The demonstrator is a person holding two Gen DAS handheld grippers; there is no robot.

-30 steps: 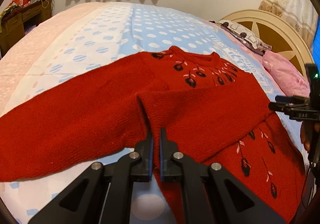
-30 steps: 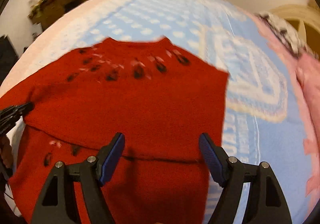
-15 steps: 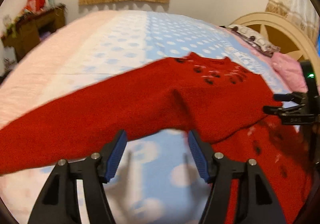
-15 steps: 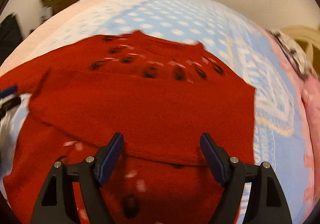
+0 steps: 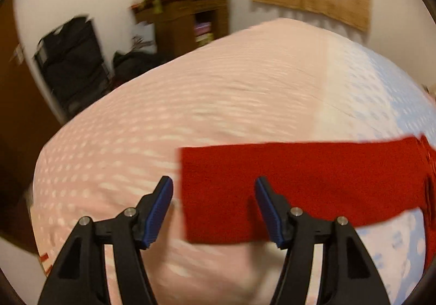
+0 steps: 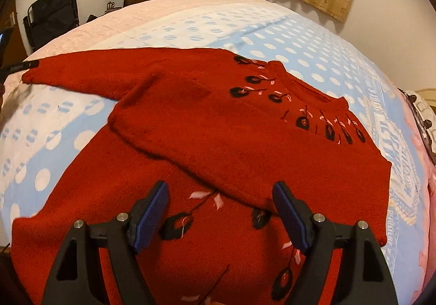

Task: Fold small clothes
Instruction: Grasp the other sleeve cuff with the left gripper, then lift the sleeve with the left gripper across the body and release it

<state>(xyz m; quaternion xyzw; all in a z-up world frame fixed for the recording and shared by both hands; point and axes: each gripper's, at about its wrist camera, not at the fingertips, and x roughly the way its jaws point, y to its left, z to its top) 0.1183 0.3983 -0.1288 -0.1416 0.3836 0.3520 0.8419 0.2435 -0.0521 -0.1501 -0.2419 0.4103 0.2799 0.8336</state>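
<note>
Swung left, the left gripper, jaws just parted, frames the red knit sweater's outstretched sleeve cuff at lower centre; right gripper gapes empty. Next, I judge: pinch cuff, fold inward.

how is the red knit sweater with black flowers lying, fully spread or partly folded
Partly folded. One sleeve lies folded across the red knit sweater; the other sleeve still stretches out flat over the bed.

Left tongs: tilted downward, blue pads apart, jaws just closing a little, nothing pressed between them (view blurred).
Right tongs: tilted downward, pads wide apart, gripping nothing.
</note>
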